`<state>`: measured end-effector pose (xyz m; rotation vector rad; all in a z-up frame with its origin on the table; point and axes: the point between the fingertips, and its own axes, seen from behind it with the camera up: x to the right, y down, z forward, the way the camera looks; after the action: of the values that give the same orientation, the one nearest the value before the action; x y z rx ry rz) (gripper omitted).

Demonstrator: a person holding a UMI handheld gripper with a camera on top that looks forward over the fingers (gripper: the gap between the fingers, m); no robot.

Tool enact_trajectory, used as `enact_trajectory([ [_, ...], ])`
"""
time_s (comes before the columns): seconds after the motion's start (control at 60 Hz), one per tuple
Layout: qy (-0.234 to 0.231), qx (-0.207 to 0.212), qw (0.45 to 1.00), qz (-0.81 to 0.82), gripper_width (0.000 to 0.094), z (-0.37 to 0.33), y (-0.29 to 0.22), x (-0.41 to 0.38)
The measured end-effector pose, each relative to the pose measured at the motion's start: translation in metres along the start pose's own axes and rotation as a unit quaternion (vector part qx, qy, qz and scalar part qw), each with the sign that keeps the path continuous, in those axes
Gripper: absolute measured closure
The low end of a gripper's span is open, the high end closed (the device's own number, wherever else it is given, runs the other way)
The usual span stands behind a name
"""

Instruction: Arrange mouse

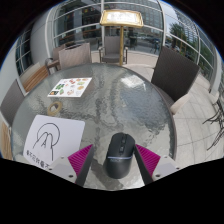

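Observation:
A black computer mouse (119, 153) lies on the grey marbled table (130, 105), between my two fingers. My gripper (118, 148) is open. The pink pads (82, 157) stand on either side of the mouse. The right pad is close to the mouse's side, and the left pad has a small gap. The mouse rests on the table on its own, with its front pointing away from me.
A white sheet with a black logo (50, 137) lies on the table left of the fingers. A sheet with coloured pictures (70, 87) lies further back left. A dark chair (178, 75) stands at the table's right edge. A wooden sign stand (120, 25) is beyond the table.

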<state>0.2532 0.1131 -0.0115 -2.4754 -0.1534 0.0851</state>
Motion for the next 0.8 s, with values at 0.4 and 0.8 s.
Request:
enact_trajectory([
  [0.4,0.025,0.006,1.000,0.018,0.0482,0.016,-0.005,0.001],
  [0.8,0.108,0.069,0.989,0.077,0.0612,-0.099,-0.115,0.000],
])
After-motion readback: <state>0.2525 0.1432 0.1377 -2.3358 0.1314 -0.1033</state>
